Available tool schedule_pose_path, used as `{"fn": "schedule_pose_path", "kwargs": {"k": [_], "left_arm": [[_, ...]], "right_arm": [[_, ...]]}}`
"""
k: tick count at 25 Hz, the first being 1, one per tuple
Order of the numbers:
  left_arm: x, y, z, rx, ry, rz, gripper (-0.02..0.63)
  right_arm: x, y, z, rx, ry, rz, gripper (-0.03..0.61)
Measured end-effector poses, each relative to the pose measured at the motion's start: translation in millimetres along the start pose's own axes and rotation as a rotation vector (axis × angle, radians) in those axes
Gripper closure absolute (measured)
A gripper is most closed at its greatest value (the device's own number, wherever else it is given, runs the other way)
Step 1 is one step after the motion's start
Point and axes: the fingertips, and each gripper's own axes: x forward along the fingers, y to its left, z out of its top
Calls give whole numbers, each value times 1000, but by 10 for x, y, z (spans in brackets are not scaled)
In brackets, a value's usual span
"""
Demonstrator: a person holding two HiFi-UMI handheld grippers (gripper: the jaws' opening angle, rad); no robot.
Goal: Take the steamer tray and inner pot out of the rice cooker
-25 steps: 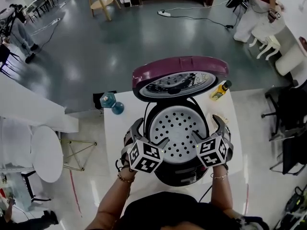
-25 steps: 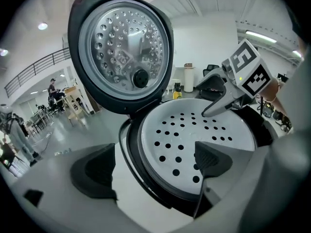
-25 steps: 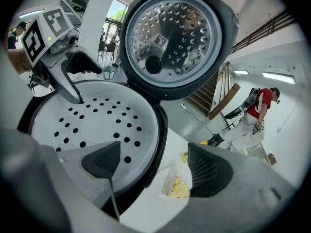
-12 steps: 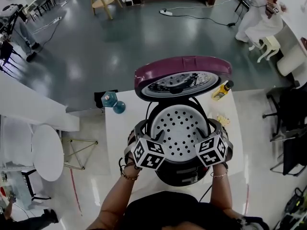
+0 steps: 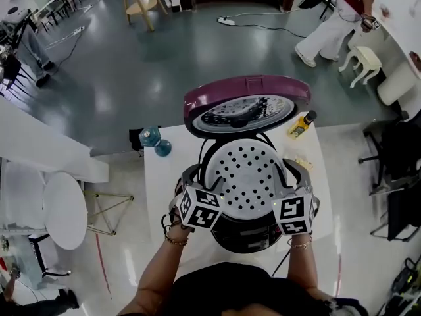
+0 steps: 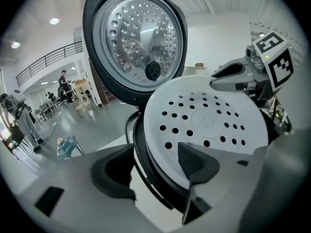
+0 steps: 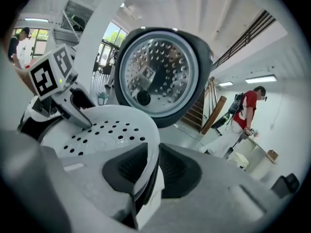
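While the maroon lid (image 5: 247, 92) stands open, the perforated steamer tray (image 5: 243, 173) sits at the mouth of the rice cooker (image 5: 247, 237) on a white table (image 5: 161, 183). From overhead, the left gripper (image 5: 192, 176) and right gripper (image 5: 291, 175) merely flank it. The grip shows only close in. The right gripper view has its jaws, just closed in, pinching the tray's thin rim. The left gripper view has its jaws, also just closing, clamped across the opposite edge, one pad over the holed face, the other outside the dark rim below. Only the head view shows the yellow bottle (image 5: 301, 125) behind.
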Motion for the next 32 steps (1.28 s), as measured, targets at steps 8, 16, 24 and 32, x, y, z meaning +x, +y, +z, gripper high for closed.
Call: {"fn": "schedule_pose_path", "kwargs": {"k": [8, 16, 24, 32], "left_arm": [[-155, 8, 21, -49, -27, -13, 396], [-392, -46, 116, -52, -102, -15, 489], [-849, 27, 265, -184, -242, -15, 552], [-1354, 189, 76, -283, -335, 101, 578]], "right_arm": [[-221, -15, 352, 115, -208, -9, 538], [-423, -10, 479, 88, -275, -54, 540], [-705, 29, 636, 116, -395, -56, 538], [-999, 348, 1019, 133, -614, -1, 537]]}}
